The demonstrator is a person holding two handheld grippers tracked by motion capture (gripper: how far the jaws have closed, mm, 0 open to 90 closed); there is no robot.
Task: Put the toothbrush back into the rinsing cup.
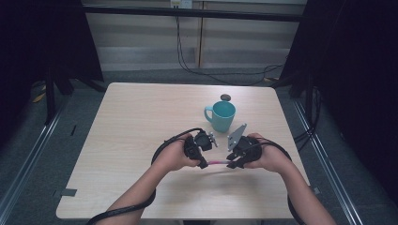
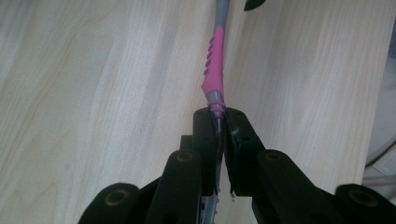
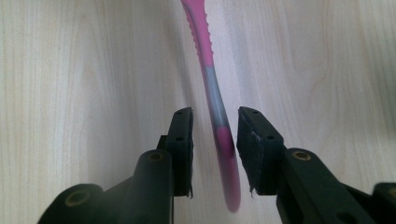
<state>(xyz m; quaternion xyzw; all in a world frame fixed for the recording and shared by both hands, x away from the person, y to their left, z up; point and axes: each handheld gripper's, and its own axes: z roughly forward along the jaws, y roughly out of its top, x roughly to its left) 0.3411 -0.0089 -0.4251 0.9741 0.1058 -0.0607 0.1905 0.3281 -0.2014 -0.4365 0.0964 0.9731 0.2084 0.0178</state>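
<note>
My left gripper [image 2: 219, 122] pinches the toothbrush [image 2: 215, 74] – long axis runs to frame top; right gripper [image 3: 215, 135] is spread w/ handle end between jaws, untouched.

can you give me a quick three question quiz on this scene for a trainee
1. True or false: the left gripper is shut on the pink and grey plastic toothbrush.
2. How do the right gripper jaws stand? A) pressed on the handle B) apart, handle between them untouched C) away from the handle
3. Name the vessel beyond the hands on the light wooden table.

Key: 1 true. 2 B. 3 the teal ceramic mug.
</note>
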